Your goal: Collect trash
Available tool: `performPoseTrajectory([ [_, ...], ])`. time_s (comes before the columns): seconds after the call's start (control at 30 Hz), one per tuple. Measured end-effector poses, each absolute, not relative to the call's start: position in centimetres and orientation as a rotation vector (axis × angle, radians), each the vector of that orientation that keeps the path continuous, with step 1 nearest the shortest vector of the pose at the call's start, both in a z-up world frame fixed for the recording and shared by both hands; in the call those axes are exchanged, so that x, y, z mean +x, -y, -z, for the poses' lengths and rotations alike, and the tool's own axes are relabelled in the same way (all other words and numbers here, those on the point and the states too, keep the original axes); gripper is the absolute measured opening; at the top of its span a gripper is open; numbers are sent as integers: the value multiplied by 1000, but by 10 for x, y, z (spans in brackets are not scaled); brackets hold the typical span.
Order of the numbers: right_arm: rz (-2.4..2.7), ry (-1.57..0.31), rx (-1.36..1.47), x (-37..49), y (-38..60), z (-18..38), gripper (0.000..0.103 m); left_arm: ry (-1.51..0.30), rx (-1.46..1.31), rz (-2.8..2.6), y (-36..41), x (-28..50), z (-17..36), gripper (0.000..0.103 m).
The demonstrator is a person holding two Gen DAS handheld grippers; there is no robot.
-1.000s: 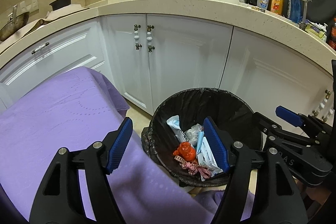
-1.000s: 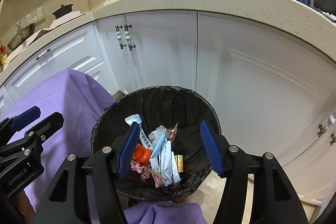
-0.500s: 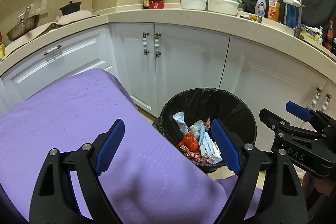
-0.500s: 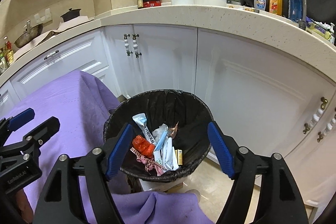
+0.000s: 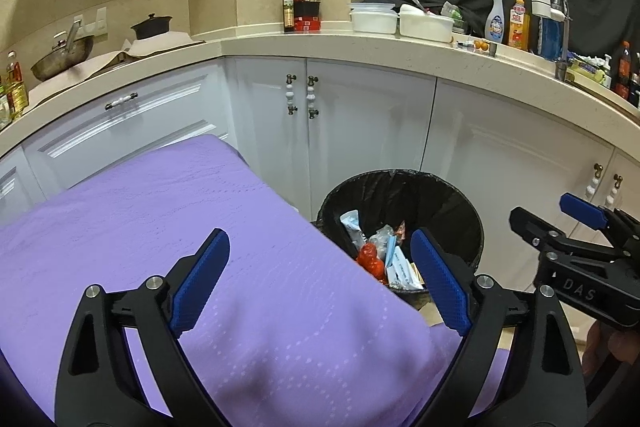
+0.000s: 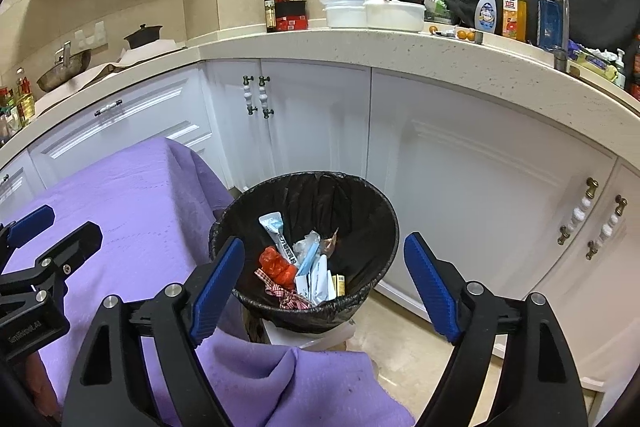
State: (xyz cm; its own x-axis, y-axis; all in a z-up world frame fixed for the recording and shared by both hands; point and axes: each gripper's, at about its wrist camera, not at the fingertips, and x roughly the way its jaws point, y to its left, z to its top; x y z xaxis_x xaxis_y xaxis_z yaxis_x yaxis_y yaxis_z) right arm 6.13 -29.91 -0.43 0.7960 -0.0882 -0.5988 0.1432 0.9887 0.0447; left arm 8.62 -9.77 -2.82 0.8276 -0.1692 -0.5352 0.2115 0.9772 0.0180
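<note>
A black-lined trash bin (image 5: 468,215) (image 6: 372,211) stands on the floor beside the purple-covered table (image 5: 160,219) (image 6: 120,211). In it lie wrappers, a red packet (image 6: 276,263) (image 5: 368,259) and a checked ribbon. My left gripper (image 5: 320,283) is open and empty above the table's near right corner. My right gripper (image 6: 324,287) is open and empty above the bin's near rim. Each gripper also shows from the side in the other view: the right gripper (image 5: 576,227), the left gripper (image 6: 36,247).
White cabinets (image 6: 320,131) curve behind the bin under a stone counter (image 5: 360,43) with white tubs, bottles, a pan and a pot. Tiled floor (image 6: 400,331) lies right of the bin.
Both grippers have pulled back and risen away from the bin. The bin looks smaller, and more of the table and the counter shows. Both stay open.
</note>
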Motion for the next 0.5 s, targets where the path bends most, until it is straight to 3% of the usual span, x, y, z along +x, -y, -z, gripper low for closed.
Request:
performPoseTrajectory([
  [0.5,118,-611,81,54,294,-8,80,-545,52,187,90,78,13,91],
])
